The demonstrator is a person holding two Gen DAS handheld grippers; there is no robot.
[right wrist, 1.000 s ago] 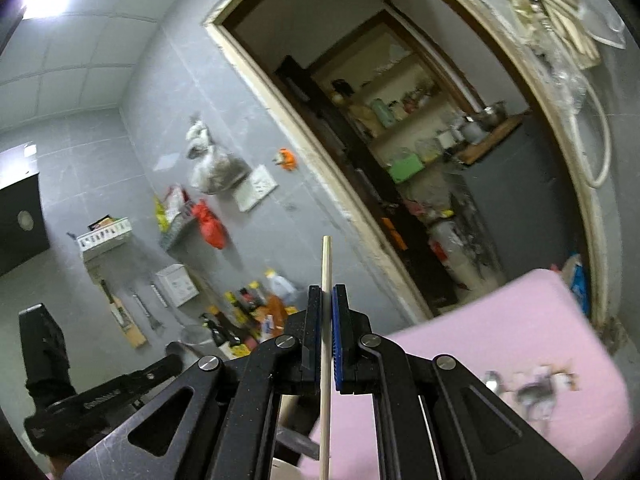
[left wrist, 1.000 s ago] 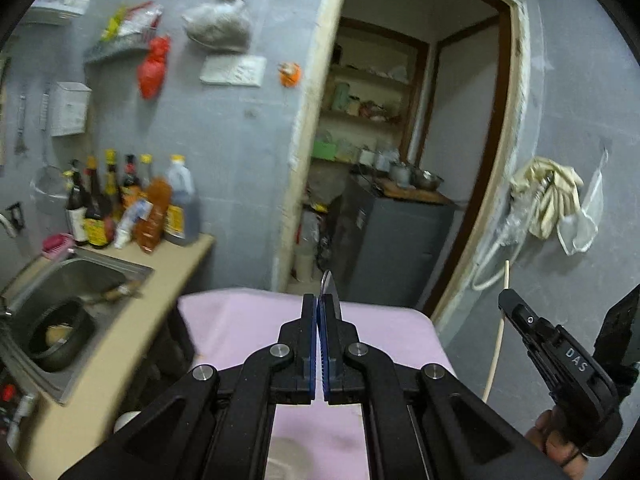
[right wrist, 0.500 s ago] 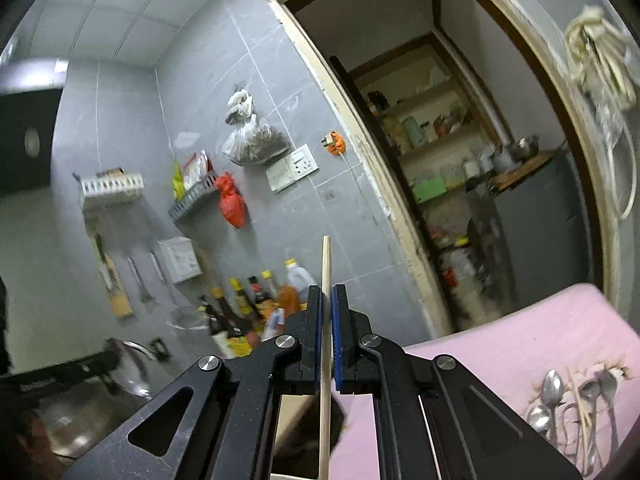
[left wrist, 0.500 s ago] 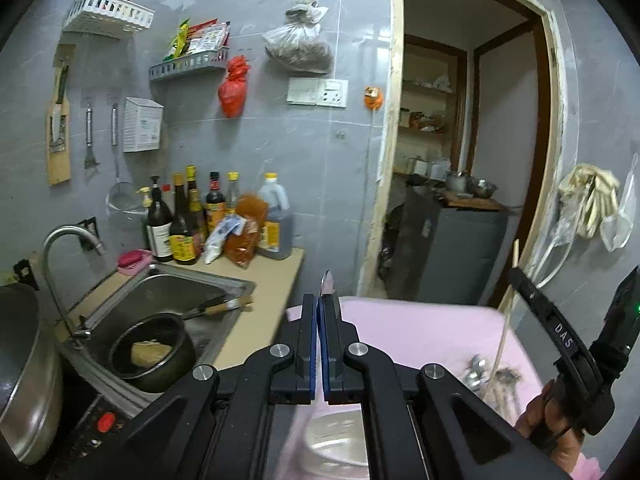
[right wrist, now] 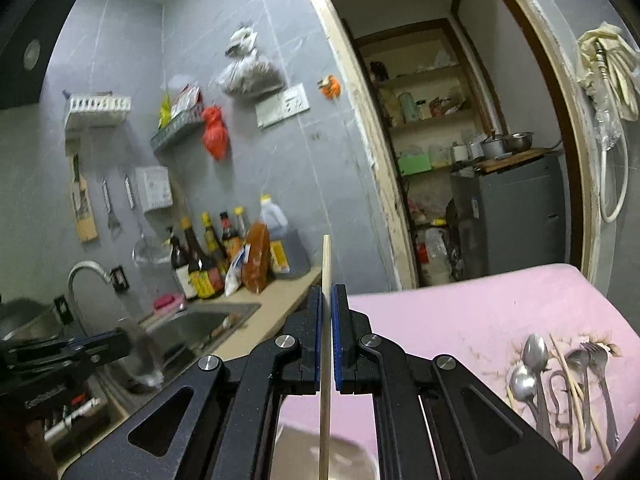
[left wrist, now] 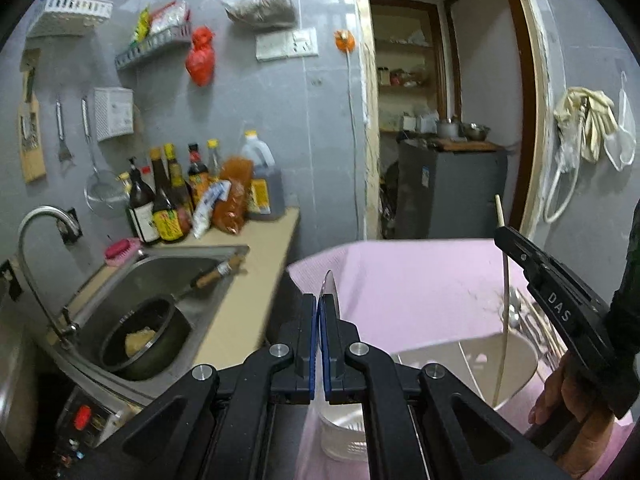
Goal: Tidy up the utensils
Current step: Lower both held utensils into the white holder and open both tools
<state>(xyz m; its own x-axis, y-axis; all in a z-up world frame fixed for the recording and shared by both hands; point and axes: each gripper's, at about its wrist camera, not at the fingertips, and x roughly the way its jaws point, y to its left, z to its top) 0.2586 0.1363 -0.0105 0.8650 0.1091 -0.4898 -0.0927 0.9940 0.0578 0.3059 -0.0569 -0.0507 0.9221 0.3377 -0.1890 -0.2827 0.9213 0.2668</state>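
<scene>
- The left gripper (left wrist: 319, 312) is seen with its blue-padded jaws pressed together on a thin metal blade (left wrist: 330, 290), apparently a knife, whose rounded tip sticks up just past the pads
- The right gripper (right wrist: 327, 320) is clamped on a pale wooden chopstick (right wrist: 325, 360), held upright between the pads, one end above the jaws and the other running down below them
- In the left wrist view the same chopstick (left wrist: 503, 304) is seen reaching down into a white plastic holder (left wrist: 516, 364) with slotted walls, which stands on the pink cloth-covered table (left wrist: 420, 280) just below both grippers
- The right gripper (left wrist: 505, 240) is gripped by a person's hand (left wrist: 568, 400) at the right edge of that view
- A loose pile of utensils (right wrist: 560, 376) lies on the pink cloth at the right: metal spoons, a metal fork and more pale chopsticks, overlapping each other, well apart from the held chopstick
- The same pile (left wrist: 532, 324) is partly hidden behind the right gripper in the left wrist view, just beside the holder's rim
- A steel sink (left wrist: 168, 280) with a curved tap is set in the beige counter left of the table; a dark pan (left wrist: 144, 336) with a wooden handle sits in it, something yellowish inside
- Sauce bottles and a large oil jug (left wrist: 260, 176) are grouped on the counter against the grey tiled wall
- An open doorway with shelves and a grey cabinet (left wrist: 448, 188) is seen behind the table
</scene>
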